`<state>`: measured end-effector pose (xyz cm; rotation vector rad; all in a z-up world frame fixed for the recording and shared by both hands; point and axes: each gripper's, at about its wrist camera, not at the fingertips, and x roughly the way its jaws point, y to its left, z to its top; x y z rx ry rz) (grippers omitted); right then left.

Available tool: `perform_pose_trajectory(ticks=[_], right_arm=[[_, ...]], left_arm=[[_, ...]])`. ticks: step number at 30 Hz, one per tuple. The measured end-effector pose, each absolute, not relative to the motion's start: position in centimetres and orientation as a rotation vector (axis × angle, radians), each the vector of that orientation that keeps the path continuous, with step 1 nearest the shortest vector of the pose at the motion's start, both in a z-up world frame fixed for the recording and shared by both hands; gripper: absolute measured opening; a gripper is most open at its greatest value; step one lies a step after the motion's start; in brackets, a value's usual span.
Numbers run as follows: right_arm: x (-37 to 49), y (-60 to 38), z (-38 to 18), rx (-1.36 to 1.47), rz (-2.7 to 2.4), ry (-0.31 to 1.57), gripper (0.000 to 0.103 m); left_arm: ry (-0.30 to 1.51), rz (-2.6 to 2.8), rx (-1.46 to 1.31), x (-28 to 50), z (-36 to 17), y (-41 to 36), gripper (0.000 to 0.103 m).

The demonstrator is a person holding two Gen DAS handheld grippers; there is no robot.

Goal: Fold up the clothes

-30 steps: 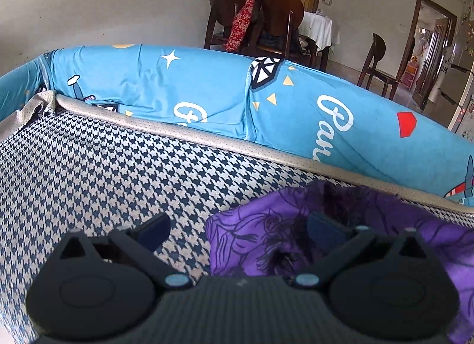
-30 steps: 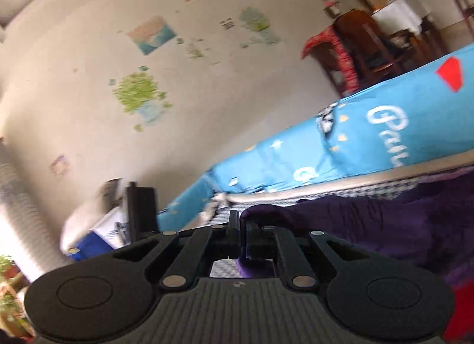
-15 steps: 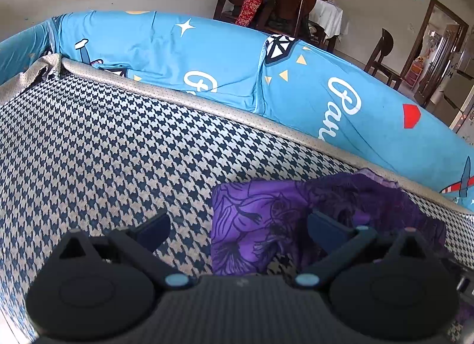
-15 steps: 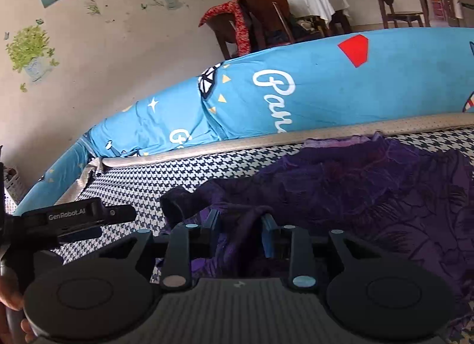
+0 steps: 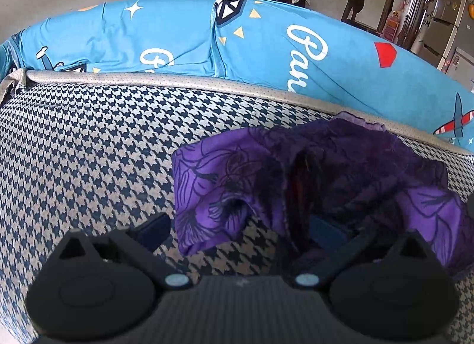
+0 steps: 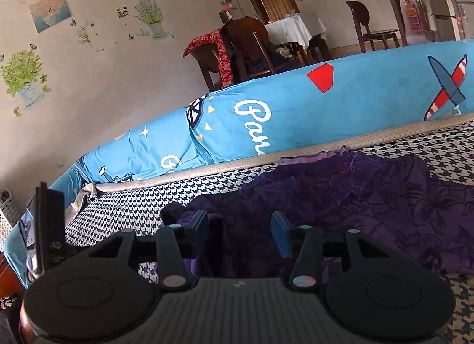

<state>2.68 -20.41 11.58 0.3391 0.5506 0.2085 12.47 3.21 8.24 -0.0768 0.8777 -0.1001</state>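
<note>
A crumpled purple floral garment (image 5: 340,172) lies on the houndstooth sofa seat (image 5: 89,142), close to the backrest. My left gripper (image 5: 241,229) is open wide just in front of its left edge. A loose flap hangs between the fingers, and cloth covers part of the right finger (image 5: 328,232). In the right wrist view the same garment (image 6: 370,201) spreads to the right. My right gripper (image 6: 240,228) is open, with a dark fold of the cloth lying in the gap, the pads apart from it. The left-hand tool (image 6: 44,225) shows at the left edge.
A blue printed cushion (image 5: 266,47) runs along the back of the seat behind a beige piped edge (image 5: 148,78). Bare houndstooth seat stretches to the left of the garment. Wooden chairs and a white-clothed table (image 6: 290,29) stand behind the sofa.
My right gripper, shut on the purple cloth a second ago, has opened and come down level. The garment has settled onto the seat. My left gripper stayed open and tilted downward over the garment.
</note>
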Motion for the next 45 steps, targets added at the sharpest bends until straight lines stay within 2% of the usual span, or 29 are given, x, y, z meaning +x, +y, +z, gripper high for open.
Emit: perform_pose_trajectory(ticks=[6, 11, 15, 20, 32, 33, 34, 35, 37, 38, 45], right_arm=[[-1.7, -19.2, 11.1, 0.286, 0.271, 0.535, 0.048], [-3.5, -15.5, 9.3, 0.156, 0.390, 0.606, 0.048], [-3.4, -12.0, 7.5, 0.022, 0.442, 0.645, 0.049], [-2.7, -9.6, 5.5, -0.075, 0.459, 0.665, 0.055], [0.8, -6.1, 1.8, -0.203, 0.429, 0.666, 0.055], [1.1, -6.1, 1.6, -0.198, 0.424, 0.672, 0.053], [1.5, -6.1, 1.4, -0.193, 0.420, 0.677, 0.043], [1.8, -6.2, 1.1, -0.188, 0.415, 0.682, 0.027], [2.1, -6.3, 1.3, -0.173, 0.411, 0.687, 0.012], [2.1, -6.5, 1.4, -0.165, 0.410, 0.685, 0.008], [0.0, -10.2, 6.3, 0.062, 0.499, 0.579, 0.006]], left_arm=[[0.872, -0.097, -0.074, 12.5, 8.2, 3.2, 0.103], [0.874, -0.088, -0.073, 12.7, 8.1, 3.3, 0.103], [0.873, -0.085, -0.073, 12.7, 8.1, 3.5, 0.103], [0.877, -0.085, -0.080, 12.6, 8.0, 3.8, 0.103], [0.881, -0.087, -0.092, 12.8, 7.9, 3.9, 0.103], [0.881, -0.087, -0.091, 12.8, 7.8, 3.9, 0.103], [0.881, -0.087, -0.090, 12.7, 7.8, 3.9, 0.103], [0.881, -0.086, -0.091, 12.7, 7.9, 3.9, 0.103], [0.880, -0.085, -0.093, 12.6, 8.0, 4.2, 0.103], [0.878, -0.085, -0.095, 12.6, 8.1, 4.3, 0.103], [0.828, -0.072, -0.098, 10.9, 9.7, 6.2, 0.103]])
